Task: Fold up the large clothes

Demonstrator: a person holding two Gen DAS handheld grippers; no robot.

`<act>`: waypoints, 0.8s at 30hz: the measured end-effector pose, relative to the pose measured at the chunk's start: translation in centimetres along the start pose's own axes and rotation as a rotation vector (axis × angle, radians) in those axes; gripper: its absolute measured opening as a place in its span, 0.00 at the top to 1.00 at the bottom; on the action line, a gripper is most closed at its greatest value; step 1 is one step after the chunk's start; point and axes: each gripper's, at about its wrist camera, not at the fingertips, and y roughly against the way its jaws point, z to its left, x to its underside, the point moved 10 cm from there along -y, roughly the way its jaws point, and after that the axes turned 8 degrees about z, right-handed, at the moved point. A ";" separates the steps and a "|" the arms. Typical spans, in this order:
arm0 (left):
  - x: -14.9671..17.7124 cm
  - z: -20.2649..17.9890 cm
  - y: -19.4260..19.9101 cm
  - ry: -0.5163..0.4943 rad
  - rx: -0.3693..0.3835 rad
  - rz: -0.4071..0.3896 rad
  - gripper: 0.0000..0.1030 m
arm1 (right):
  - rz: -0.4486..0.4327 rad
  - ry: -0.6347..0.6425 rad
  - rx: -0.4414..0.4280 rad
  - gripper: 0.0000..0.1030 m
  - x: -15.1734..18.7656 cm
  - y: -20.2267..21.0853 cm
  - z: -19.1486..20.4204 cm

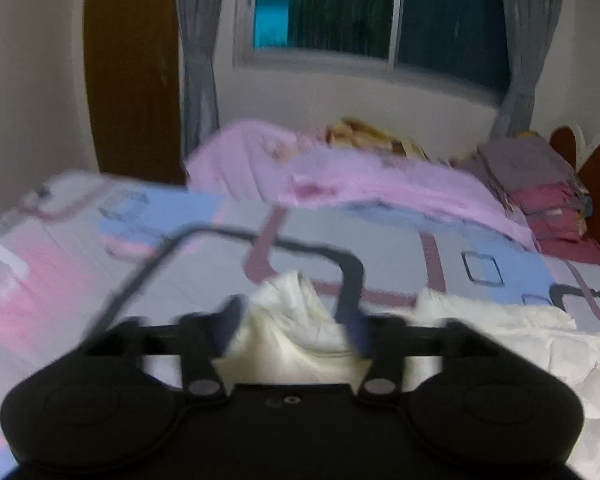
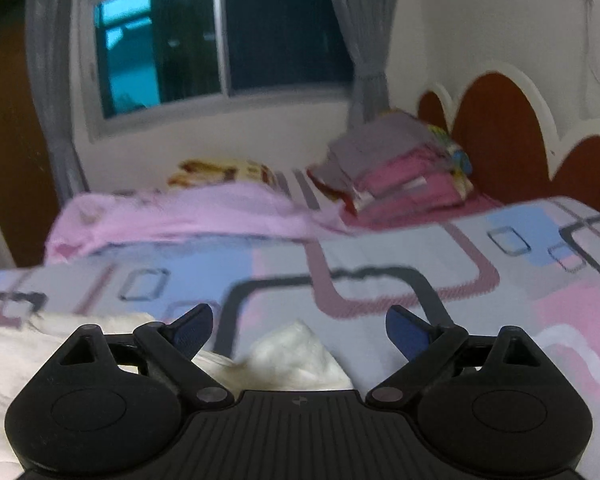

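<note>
Left hand-held gripper (image 1: 296, 320) jaws apart around a peak of cream garment (image 1: 300, 332), right hand-held gripper (image 2: 299, 330) spread wide, cream corner at six o'clock, patterned bed (image 2: 380, 248), folded pile (image 2: 400, 172) at one o'clock

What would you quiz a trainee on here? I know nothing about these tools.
1. True or false: the right tool is clamped on the white garment.
2. The blanket beyond the patterned sheet is: A green, B pink, C black.
3. What rests by the headboard?
Key: 1 false, its jaws stand open. 2 B. 3 a stack of folded clothes.
</note>
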 end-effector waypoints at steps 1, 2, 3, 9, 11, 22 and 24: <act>-0.2 0.0 0.5 -0.013 -0.008 -0.025 0.27 | -0.003 -0.001 -0.013 0.10 -0.1 0.4 0.3; -0.3 0.0 1.1 -0.032 -0.010 -0.037 0.27 | -0.003 0.000 -0.021 0.10 -0.2 0.6 0.7; -0.3 -0.1 1.4 -0.048 -0.007 -0.036 0.28 | -0.005 0.003 -0.025 0.10 -0.3 0.9 1.0; 1.7 -1.4 3.8 -0.091 0.083 -0.024 0.29 | 0.030 0.011 -0.060 0.30 0.8 1.7 2.7; 3.1 -2.6 4.3 -0.133 0.123 -0.017 0.29 | 0.034 0.041 -0.058 0.31 1.5 2.1 3.6; 6.5 -8.5 2.3 -0.295 0.208 -0.034 0.30 | 0.035 0.234 -0.093 0.32 5.2 1.2 11.4; 6.1 -9.0 1.1 -0.310 0.199 -0.035 0.30 | 0.035 0.241 -0.092 0.32 4.7 0.0 12.3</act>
